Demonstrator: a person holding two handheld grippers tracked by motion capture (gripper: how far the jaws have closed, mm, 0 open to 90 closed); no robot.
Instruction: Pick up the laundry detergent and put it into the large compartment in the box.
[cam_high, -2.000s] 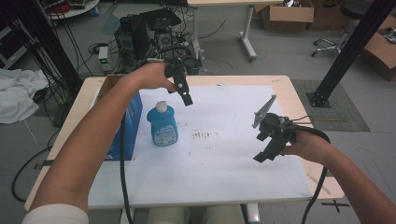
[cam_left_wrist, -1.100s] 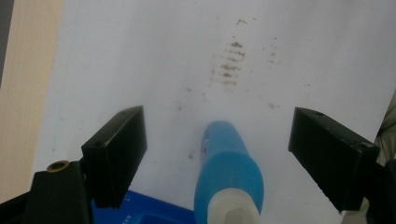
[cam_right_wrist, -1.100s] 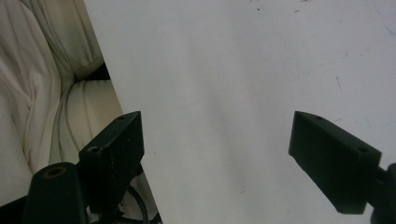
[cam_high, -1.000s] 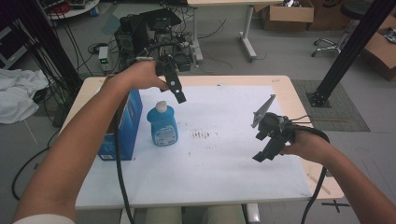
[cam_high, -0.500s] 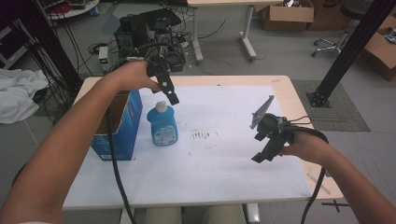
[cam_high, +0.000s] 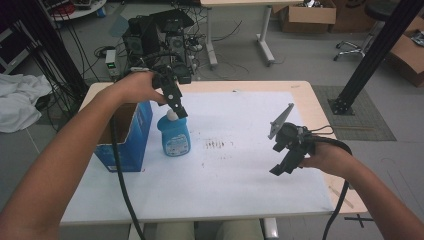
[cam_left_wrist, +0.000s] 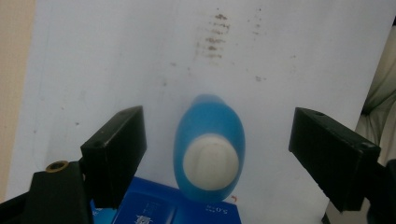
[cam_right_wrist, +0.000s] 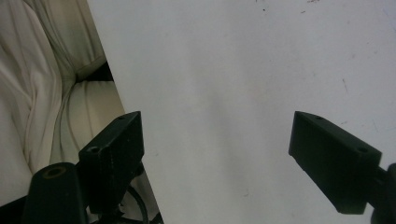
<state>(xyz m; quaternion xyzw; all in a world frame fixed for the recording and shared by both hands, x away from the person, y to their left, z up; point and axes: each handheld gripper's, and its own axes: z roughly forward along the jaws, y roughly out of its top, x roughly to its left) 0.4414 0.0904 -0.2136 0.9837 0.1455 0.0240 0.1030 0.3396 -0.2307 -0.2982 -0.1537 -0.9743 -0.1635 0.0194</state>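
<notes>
A: Blue bottle (cam_high: 174, 134) with white cap (cam_left_wrist: 210, 161) stands upright on the white sheet (cam_high: 240, 165), just beside the open blue carton (cam_high: 131, 134). Left gripper (cam_high: 181, 113) hangs right above the cap, jaws wide apart, cap centred between them.

B: Risk?

A: Tall, narrow bottle; an off-centre close could tip it toward the carton.

B: Right gripper (cam_high: 280, 170)?

A: Jaws apart, idle, well apart from the bottle. Sheet smudged mid-table; computers and cables on the floor beyond.

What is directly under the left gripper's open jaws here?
The blue bottle with its white cap stands between and below the left gripper, on the white sheet. The bottle's base is hidden by its body.
</notes>
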